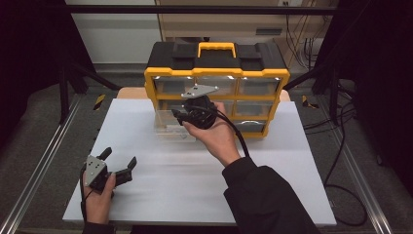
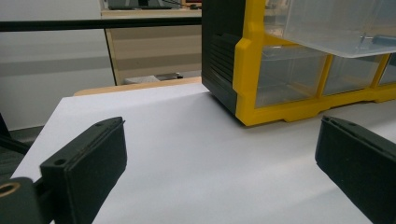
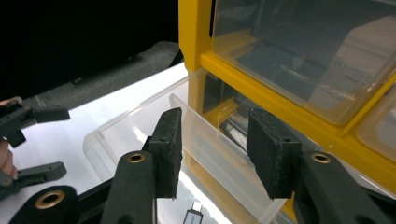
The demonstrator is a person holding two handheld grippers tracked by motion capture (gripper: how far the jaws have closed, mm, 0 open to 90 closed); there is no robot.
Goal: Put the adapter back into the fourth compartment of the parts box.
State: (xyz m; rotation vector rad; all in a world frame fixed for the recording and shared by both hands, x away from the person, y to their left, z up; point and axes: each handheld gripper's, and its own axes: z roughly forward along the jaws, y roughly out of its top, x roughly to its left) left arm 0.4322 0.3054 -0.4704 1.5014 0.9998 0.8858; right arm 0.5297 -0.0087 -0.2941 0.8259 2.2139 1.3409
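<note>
A yellow and black drawer cabinet (image 1: 265,75) (image 2: 246,70) (image 3: 196,32) stands at the back of the white board. One clear plastic drawer (image 1: 168,127) (image 2: 327,28) (image 3: 135,126) is pulled out of its middle row on the left. My right gripper (image 1: 179,117) (image 3: 215,149) is at that drawer, open. The drawer's thin clear wall runs between the two pads, and neither pad presses on it. A small metal-tipped part (image 3: 193,218) lies in the drawer. My left gripper (image 1: 119,157) (image 2: 219,154) (image 3: 44,142) rests open and empty on the board's near left.
The white board (image 1: 195,180) (image 2: 196,140) spreads between the cabinet and the person's edge. Metal rails (image 1: 34,175) run along both sides of the table. The other clear drawers (image 1: 253,87) sit closed in the cabinet. A black cable (image 1: 341,161) trails at the right.
</note>
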